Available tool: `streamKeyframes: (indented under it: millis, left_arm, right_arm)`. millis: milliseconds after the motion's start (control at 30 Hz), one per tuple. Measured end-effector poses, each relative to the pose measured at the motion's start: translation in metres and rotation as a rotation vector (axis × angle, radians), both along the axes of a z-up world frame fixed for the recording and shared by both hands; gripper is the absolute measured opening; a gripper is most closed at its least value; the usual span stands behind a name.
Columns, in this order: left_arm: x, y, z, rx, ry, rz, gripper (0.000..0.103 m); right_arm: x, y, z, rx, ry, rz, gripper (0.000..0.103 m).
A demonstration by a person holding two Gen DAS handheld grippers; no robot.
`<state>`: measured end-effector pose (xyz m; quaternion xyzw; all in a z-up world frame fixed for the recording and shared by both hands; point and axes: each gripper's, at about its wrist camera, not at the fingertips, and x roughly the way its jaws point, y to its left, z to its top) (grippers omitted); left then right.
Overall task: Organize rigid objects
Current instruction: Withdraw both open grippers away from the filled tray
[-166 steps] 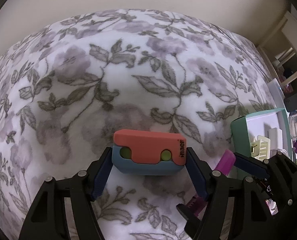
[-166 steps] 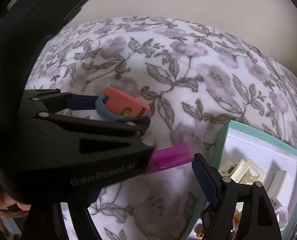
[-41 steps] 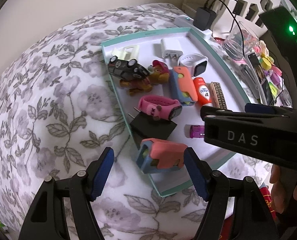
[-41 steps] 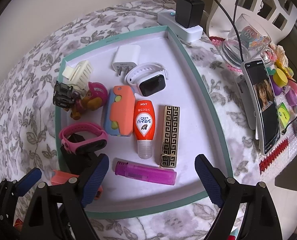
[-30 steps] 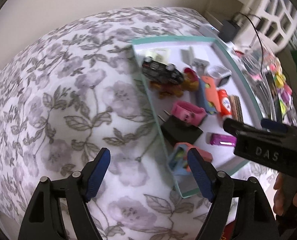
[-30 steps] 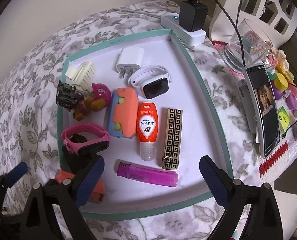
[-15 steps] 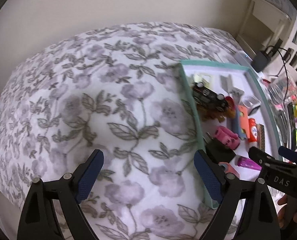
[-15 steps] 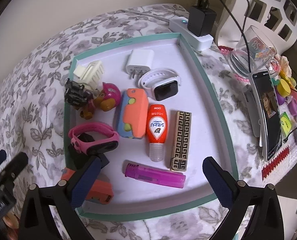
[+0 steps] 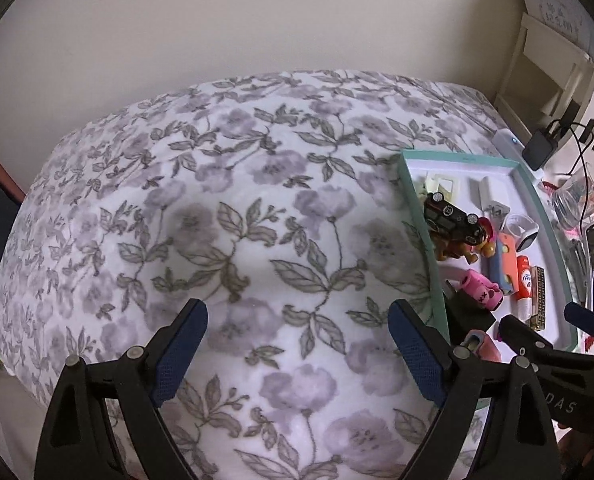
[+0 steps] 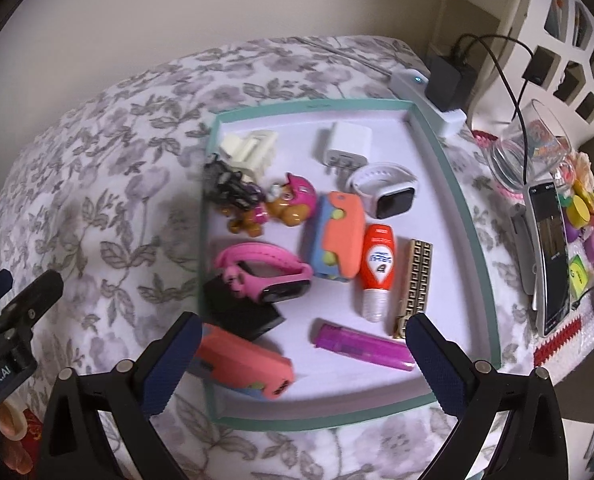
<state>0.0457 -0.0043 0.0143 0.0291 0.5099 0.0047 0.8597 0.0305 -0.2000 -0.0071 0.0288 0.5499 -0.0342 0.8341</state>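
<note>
Resting in the near-left corner of the teal-rimmed tray (image 10: 463, 200), the coral-and-blue case (image 10: 243, 364) lies flat just beside a black block (image 10: 241, 312), with the purple lighter (image 10: 363, 346) along the tray's near edge and a second coral-and-blue case (image 10: 339, 236), an orange bottle (image 10: 377, 268) and a gold-patterned bar (image 10: 417, 280) lined up mid-tray. I hold the right gripper (image 10: 297, 360) above that near edge, its blue pads spread wide and pinching nothing. My left gripper (image 9: 297, 352) hangs over the bare flowered bedspread (image 9: 237, 220) to the tray's left, jaws likewise spread and empty. I judge the placing step done, since both tools are free and the bedspread within view carries no loose item. The next move, as I read it, calls for finding whatever rigid piece is left outside the tray; the clutter by the phone (image 10: 553, 256) beyond the tray's right edge may or may not belong to the job. Any new pickup would need an open patch, such as the tray's far-right corner.
</note>
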Motion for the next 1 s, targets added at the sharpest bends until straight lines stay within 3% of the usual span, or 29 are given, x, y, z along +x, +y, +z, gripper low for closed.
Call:
streamKeyframes:
  millis: [367,633,1000]
  left_arm:
    - [-0.01,0.022,0.002,0.004,0.019,0.052,0.092]
    - [-0.021,0.018,-0.004,0.048,0.045,0.036,0.092]
    - [-0.033,0.029,-0.009,0.015,0.073,0.067,0.092]
  right_arm:
    - [-0.013,0.022,0.008,-0.013,-0.024,0.025,0.103]
    - [-0.021,0.026,0.006,-0.034,-0.017,0.031,0.103]
    - [-0.033,0.031,0.009,-0.037,-0.034,0.036,0.103]
